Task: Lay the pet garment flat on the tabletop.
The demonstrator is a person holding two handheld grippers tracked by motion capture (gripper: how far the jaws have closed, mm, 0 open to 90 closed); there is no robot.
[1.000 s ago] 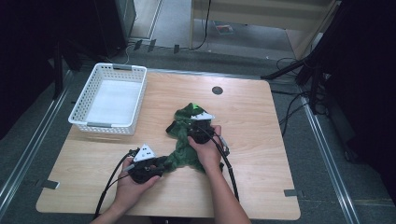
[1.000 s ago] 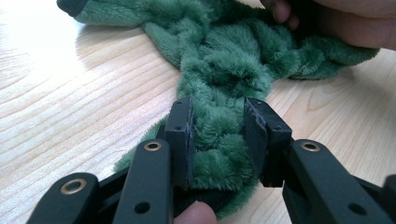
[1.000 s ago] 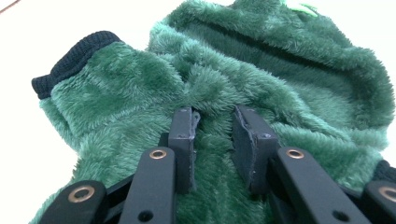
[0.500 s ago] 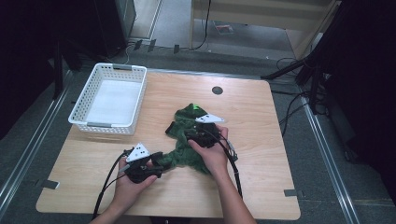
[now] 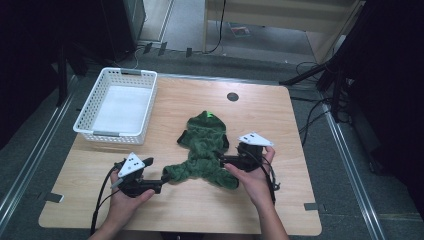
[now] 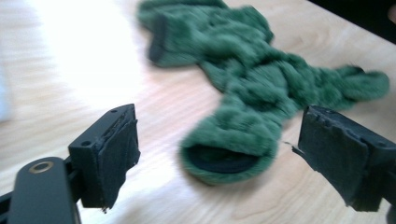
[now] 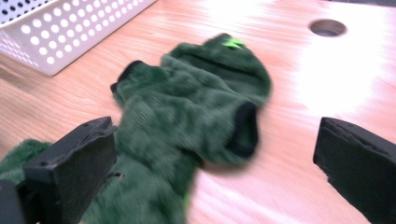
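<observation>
The left gripper (image 5: pixel 159 183) gapes wide and holds nothing, a cuff of the green garment (image 6: pixel 252 100) lying between its jaws. The right gripper (image 5: pixel 226 161) is equally wide and empty at the garment's other side. The garment sprawls mid-table (image 5: pixel 280 120), near a white basket (image 5: pixel 117 135).

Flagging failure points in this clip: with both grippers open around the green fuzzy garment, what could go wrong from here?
1. The left gripper is open around one cuff of the green garment; closing may pinch only the thick pile and slip off.
2. The right gripper is open over bunched fabric by a black-lined cuff, so it might catch several layers and leave the garment twisted.
3. Uneven pulling could drag it toward the white basket.
</observation>
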